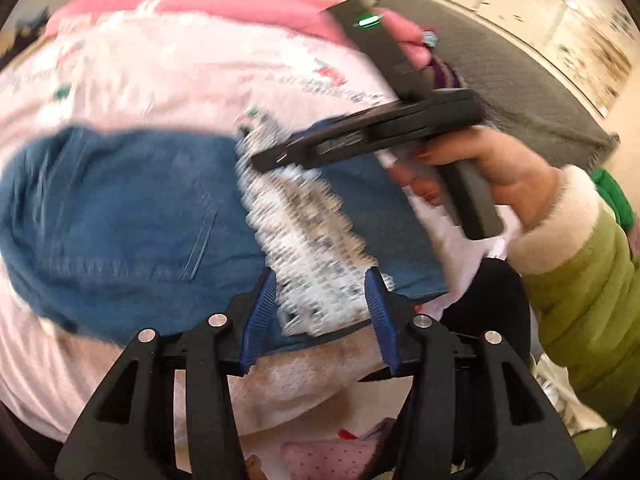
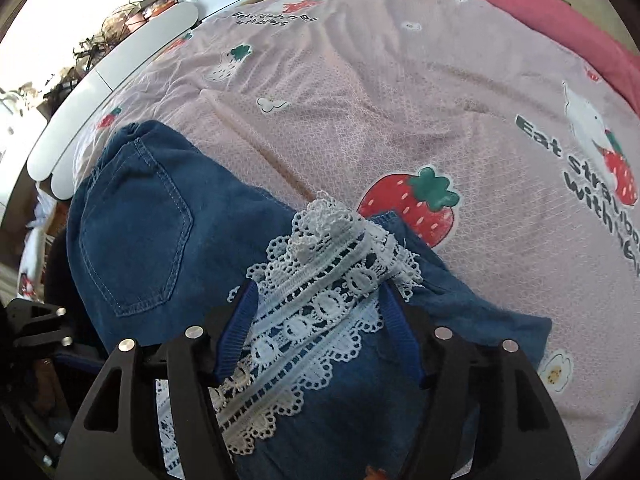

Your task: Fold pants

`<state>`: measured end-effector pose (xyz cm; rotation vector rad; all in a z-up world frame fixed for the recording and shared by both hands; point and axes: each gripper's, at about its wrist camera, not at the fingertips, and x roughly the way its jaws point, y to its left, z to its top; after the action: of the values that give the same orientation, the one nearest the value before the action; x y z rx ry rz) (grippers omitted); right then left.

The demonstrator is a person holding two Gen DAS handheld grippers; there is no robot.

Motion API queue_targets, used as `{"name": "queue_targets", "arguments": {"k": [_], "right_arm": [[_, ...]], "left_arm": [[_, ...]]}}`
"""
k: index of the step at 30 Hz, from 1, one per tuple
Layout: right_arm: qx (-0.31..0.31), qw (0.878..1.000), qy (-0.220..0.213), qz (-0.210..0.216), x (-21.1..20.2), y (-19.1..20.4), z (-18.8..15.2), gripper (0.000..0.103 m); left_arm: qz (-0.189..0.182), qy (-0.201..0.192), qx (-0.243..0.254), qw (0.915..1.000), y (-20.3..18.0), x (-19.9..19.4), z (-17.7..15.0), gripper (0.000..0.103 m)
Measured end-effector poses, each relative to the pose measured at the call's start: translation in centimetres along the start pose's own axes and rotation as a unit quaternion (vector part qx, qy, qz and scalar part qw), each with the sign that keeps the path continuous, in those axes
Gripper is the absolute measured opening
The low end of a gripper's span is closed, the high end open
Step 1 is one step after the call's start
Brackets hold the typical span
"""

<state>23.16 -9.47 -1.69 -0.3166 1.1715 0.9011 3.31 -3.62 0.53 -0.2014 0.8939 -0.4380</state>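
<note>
Looking down both wrist cameras, I see the denim pants (image 2: 136, 240) lying folded on the pink strawberry-print bedsheet (image 2: 360, 100), back pocket (image 2: 134, 226) up and toward the left of the right wrist view. The white lace trim (image 2: 320, 300) of the leg hems is doubled over onto the denim, nearest me.

My right gripper (image 2: 316, 320) stands over that trim with its jaws spread. The lace band lies between the 2 blue pads (image 2: 236, 332), but neither pad presses on it, so I read it as released. My left gripper (image 1: 320, 312) is likewise parted, the blurred lace (image 1: 304, 240) showing in the gap and nothing pinched.

The relation that matters now: the bundle's long axis runs from the lace end under my jaws away to the waist end beyond the pocket, slanting up and left in the right view. The lace strip crosses that axis diagonally between the right jaws. In the left view, the hand (image 1: 480, 168) carrying the right gripper reaches in from the right, and its fingertips sit over the far stretch of lace, while my left jaws hover at the near edge.

My judgement is that both grippers are equally near the hem end, and the waist end is the far one. Any further fold would mean carrying 1 end along that axis toward the other.
</note>
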Motion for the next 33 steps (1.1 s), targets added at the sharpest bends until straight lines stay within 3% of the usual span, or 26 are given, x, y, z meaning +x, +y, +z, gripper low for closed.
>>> {"name": "queue_targets", "arguments": {"k": [3, 6, 11, 15, 20, 23, 26, 29, 33], "right_arm": [[-0.003, 1.0, 0.006, 0.003, 0.0, 0.1, 0.1, 0.068], [0.007, 1.0, 0.01, 0.013, -0.1, -0.2, 0.3, 0.07], [0.01, 1.0, 0.012, 0.018, 0.1, -0.3, 0.5, 0.071], [0.005, 1.0, 0.011, 0.017, 0.4, 0.1, 0.5, 0.079], [-0.001, 1.0, -0.006, 0.006, -0.8, 0.7, 0.4, 0.08], [0.005, 0.999, -0.037, 0.01, -2.8, 0.6, 0.6, 0.079], [0.0, 0.998, -0.068, 0.006, -4.8, 0.7, 1.1, 0.079], [-0.011, 0.996, -0.085, 0.006, -5.8, 1.4, 1.9, 0.08], [-0.033, 0.995, -0.088, 0.01, -5.4, 3.2, 3.5, 0.086]], "left_arm": [[-0.016, -0.006, 0.052, 0.9985, -2.2, 0.2, 0.5, 0.042], [-0.018, 0.02, 0.084, 0.9961, -3.8, 2.6, 0.3, 0.042], [-0.006, 0.065, 0.073, 0.9952, -3.0, 5.6, -0.5, 0.04], [-0.004, 0.063, 0.072, 0.9954, -3.0, 6.0, -0.7, 0.042], [-0.014, 0.042, 0.068, 0.9967, -2.3, 4.4, -0.7, 0.042], [0.009, 0.019, 0.07, 0.9973, -1.3, 1.8, -0.8, 0.059], [0.035, -0.006, 0.054, 0.9979, 0.6, -1.3, -1.1, 0.063], [0.077, -0.028, 0.039, 0.9959, 2.8, -4.0, -1.4, 0.078], [0.122, -0.041, -0.005, 0.9917, 6.1, -6.3, -2.2, 0.084]]}}
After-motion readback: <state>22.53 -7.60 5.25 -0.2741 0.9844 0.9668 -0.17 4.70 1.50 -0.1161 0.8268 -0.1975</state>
